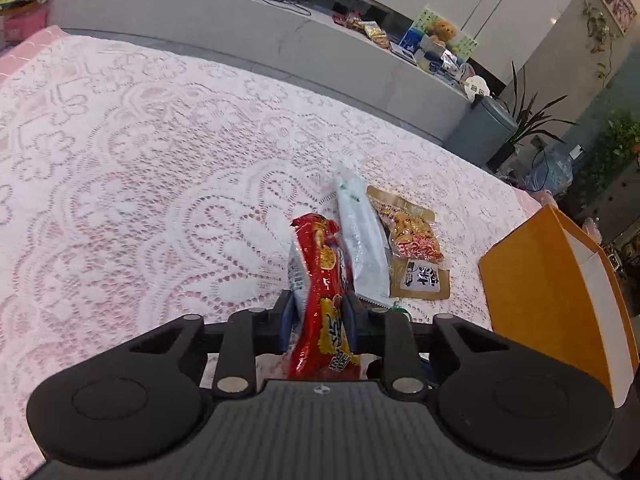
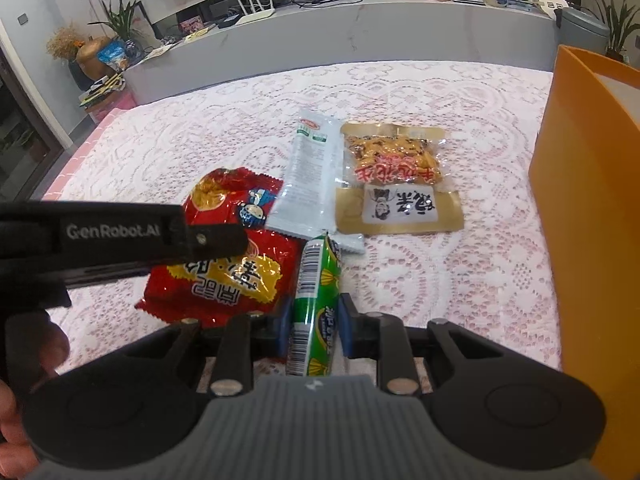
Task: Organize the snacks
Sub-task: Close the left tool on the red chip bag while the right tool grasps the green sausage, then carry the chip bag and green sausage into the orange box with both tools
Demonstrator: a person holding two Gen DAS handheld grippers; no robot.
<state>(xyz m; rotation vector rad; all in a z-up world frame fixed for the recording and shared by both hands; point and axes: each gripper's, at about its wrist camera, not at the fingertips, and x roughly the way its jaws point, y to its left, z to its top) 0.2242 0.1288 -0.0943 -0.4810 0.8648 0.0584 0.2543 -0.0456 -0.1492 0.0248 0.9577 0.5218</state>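
- Gripping: left gripper (image 1: 320,312) jaws pinch red pack (image 1: 326,300), seen edge-on in left view; its lower end cut off by gripper body.
- Right view: red pack (image 2: 224,276) flat over lace cloth (image 2: 440,280), top part hidden behind left gripper's black arm (image 2: 120,240); can't tell if pack is lifted or resting.
- Right gripper (image 2: 314,328) narrow, clamped on green tube (image 2: 316,308); tube's near end hidden under gripper body.
- White sachet (image 2: 310,176) just beside gold pack (image 2: 394,184), both flat on cloth; sachet's near corner tucked behind red pack and tube.
- Orange box (image 2: 592,200) at right edge, cut off by frame; inside not visible, contents can't tell.
- Hand (image 2: 24,368) partly shown at lower left, blurred.
- Shelf behind holds more snacks (image 1: 366,26), too small to ID.
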